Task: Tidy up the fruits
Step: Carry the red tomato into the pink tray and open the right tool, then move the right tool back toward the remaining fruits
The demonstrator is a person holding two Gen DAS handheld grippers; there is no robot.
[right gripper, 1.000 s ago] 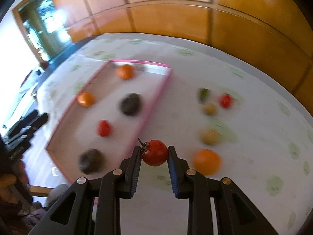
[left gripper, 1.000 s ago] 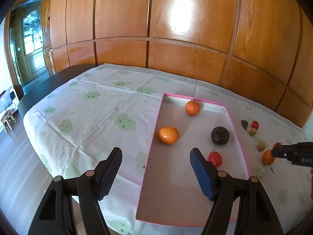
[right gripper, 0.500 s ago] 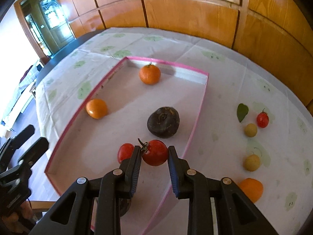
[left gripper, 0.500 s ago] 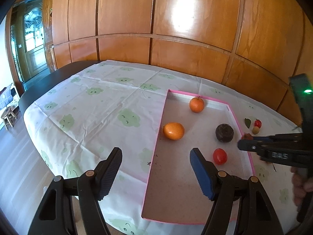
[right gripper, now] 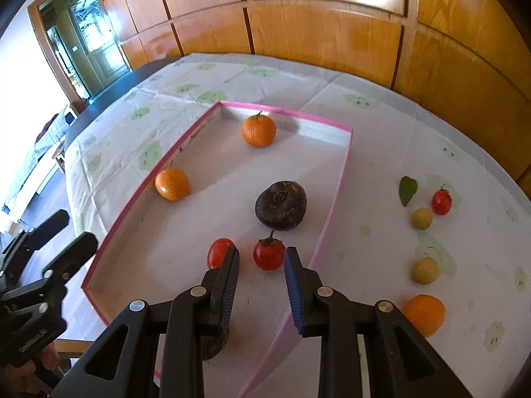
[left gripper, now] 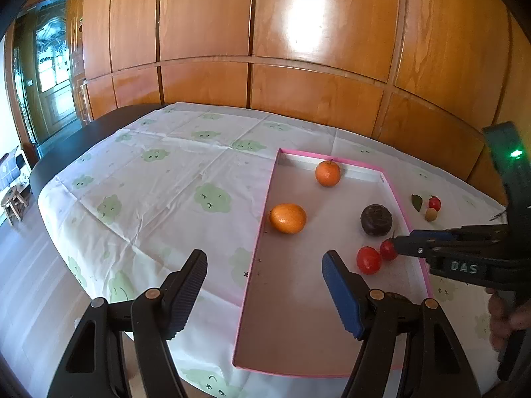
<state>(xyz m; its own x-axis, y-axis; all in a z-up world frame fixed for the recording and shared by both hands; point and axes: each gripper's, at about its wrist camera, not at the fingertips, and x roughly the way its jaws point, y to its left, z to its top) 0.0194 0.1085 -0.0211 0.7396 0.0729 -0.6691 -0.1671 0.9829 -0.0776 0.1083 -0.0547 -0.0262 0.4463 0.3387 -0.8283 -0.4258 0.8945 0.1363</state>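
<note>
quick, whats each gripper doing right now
left gripper: open, empty
right gripper: slightly open around the stemmed tomato, gap at one pad, not gripping

two oranges (left gripper: 287, 218), a dark fruit (left gripper: 376, 219) and tomatoes (left gripper: 368, 260) in the pink-rimmed tray (left gripper: 257, 252).

Dark table (left gripper: 71, 152) under cloud-print cloth (left gripper: 172, 179) — pink-rimmed tray (right gripper: 335, 199), loose fruits (right gripper: 423, 308), a leaf (right gripper: 407, 189).

We see a small round red tomato with a dark stem (right gripper: 268, 253) resting on the floor of the shallow pink-rimmed cardboard tray (right gripper: 335, 195), beside another red tomato (right gripper: 217, 252). Two oranges (right gripper: 258, 130) and a dark wrinkled round fruit (right gripper: 280, 210) lie farther in. On the tabletop outside the tray lie a red tomato (right gripper: 441, 201), two yellowish fruits (right gripper: 421, 218) and an orange (right gripper: 424, 313).
</note>
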